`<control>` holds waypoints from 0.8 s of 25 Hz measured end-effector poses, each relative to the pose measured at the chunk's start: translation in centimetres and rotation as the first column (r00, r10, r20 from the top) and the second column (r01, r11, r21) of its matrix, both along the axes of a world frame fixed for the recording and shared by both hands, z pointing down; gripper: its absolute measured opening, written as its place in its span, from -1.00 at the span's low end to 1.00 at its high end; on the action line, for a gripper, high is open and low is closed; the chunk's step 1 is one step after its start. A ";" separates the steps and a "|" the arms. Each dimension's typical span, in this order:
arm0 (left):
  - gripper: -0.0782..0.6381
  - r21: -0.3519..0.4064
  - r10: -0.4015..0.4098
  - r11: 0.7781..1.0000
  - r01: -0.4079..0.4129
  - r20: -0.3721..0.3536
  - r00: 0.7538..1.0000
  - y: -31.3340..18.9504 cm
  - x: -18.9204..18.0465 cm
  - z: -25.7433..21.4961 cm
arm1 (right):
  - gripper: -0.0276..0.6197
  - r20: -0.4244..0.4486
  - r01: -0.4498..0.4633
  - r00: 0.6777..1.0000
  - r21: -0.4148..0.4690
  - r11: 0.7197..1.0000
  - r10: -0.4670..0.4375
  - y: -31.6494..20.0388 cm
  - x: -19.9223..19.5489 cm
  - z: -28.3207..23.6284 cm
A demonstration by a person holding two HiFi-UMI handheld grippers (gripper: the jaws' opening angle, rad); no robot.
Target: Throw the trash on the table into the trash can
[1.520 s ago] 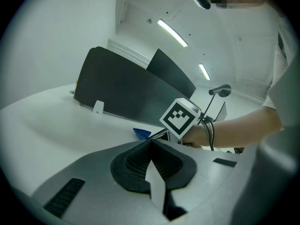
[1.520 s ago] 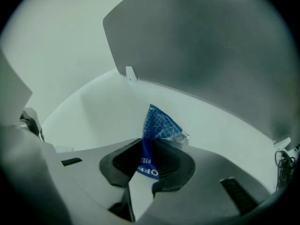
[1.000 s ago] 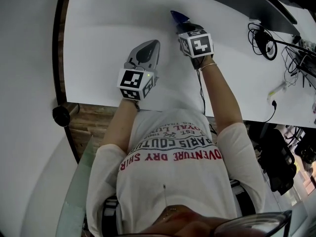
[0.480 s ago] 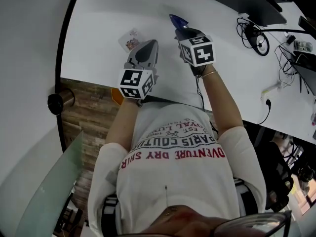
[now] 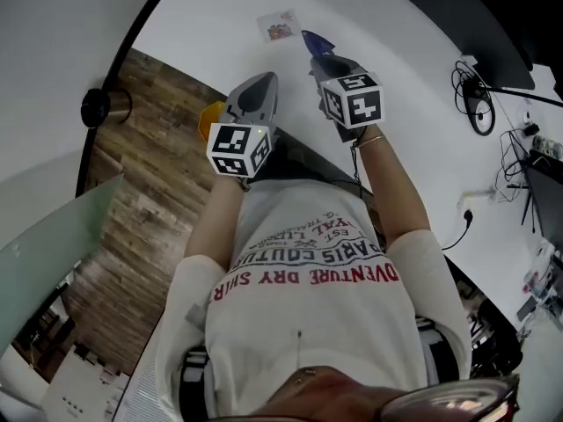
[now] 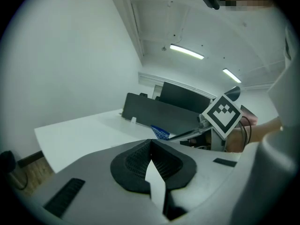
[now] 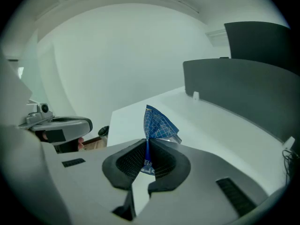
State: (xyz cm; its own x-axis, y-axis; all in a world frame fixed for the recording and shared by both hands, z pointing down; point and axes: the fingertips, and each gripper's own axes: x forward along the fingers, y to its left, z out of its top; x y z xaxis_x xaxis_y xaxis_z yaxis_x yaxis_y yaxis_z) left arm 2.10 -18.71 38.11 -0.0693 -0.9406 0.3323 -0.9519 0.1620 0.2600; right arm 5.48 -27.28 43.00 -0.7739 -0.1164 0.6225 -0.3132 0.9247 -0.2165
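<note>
Step in hand (judged): carrying one piece of trash off the desk (image 5: 229, 16) to the trash can.

- Right gripper (image 7: 147, 144): jaws pressed together on the lower end of a blue wrapper (image 7: 159, 124). Most of the wrapper stands free above the pinch, crumpled. It is held in the air above the desk, just in from the front edge.
- Left gripper (image 6: 151, 143): jaws pressed together with nothing between them. It sits over the desk's front edge.
- A small printed packet (image 5: 280, 26) lies flat on the desk, farther in from the front edge. It looks like more trash, not yet picked up.
- An orange thing (image 5: 209, 120) sits below the desk's front edge and is mostly hidden. It may be the trash can; I cannot tell.

Doing this step well (judgement):
1. Hold the pinch firm. Only a narrow strip of the wrapper is caught, and the foil looks light and slippery, so a quick swing could work it loose.
2. Carry it clear of the desk's front edge before lowering.
3. Spread the jaws only once the tips point down over the can's opening. A light wrapper drifts if let go from high up.
4. Keep the empty left gripper out of the path, ready for the packet on the desk.
</note>
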 end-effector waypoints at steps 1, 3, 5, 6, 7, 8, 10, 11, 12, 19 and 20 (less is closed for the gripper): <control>-0.72 -0.006 -0.034 0.999 0.034 0.000 0.999 1.6 -0.8 0.1 | -0.80 0.003 0.033 0.999 -0.005 0.999 -0.033 1.4 -1.1 0.0; -0.72 -0.015 -0.108 0.994 0.108 0.006 0.994 4.8 -2.5 0.1 | -0.80 0.007 0.108 0.994 -0.015 0.994 -0.108 4.4 -3.4 0.1; -0.72 -0.018 -0.187 0.982 0.187 0.008 0.982 8.0 -4.4 0.0 | -0.80 0.006 0.184 0.983 -0.026 0.983 -0.184 7.4 -5.7 0.4; -0.72 -0.018 -0.225 0.974 0.225 0.005 0.974 9.5 -5.2 0.1 | -0.80 0.004 0.218 0.976 -0.032 0.975 -0.218 8.8 -6.8 0.5; -0.72 -0.019 -0.259 0.966 0.259 0.003 0.966 11.1 -6.0 0.1 | -0.80 0.003 0.248 0.969 -0.040 0.968 -0.248 10.3 -7.8 0.7; -0.72 -0.021 -0.287 0.958 0.287 0.002 0.958 12.8 -6.8 0.2 | -0.80 0.001 0.274 0.962 -0.049 0.961 -0.274 11.9 -8.8 0.9; -0.72 -0.032 -0.336 0.941 0.336 0.002 0.942 16.3 -8.4 0.7 | -0.80 -0.004 0.320 0.947 -0.065 0.945 -0.321 15.2 -10.7 1.3; -0.72 -0.039 -0.362 0.932 0.361 -0.001 0.932 18.1 -9.1 1.1 | -0.80 -0.009 0.345 0.938 -0.070 0.936 -0.346 16.9 -11.5 1.7; -0.72 -0.047 -0.388 0.921 0.388 -0.006 0.921 19.9 -9.7 1.6 | -0.80 -0.016 0.371 0.927 -0.074 0.926 -0.374 18.6 -12.2 2.1; -0.72 -0.120 -0.510 0.856 0.502 -0.053 0.858 30.4 -15.0 6.5 | -0.80 -0.091 0.479 0.865 -0.142 0.866 -0.493 28.8 -17.0 7.9; -0.72 -0.132 -0.521 0.850 0.510 -0.061 0.851 31.6 -15.7 7.4 | -0.80 -0.106 0.488 0.856 -0.157 0.858 -0.506 30.1 -17.6 9.2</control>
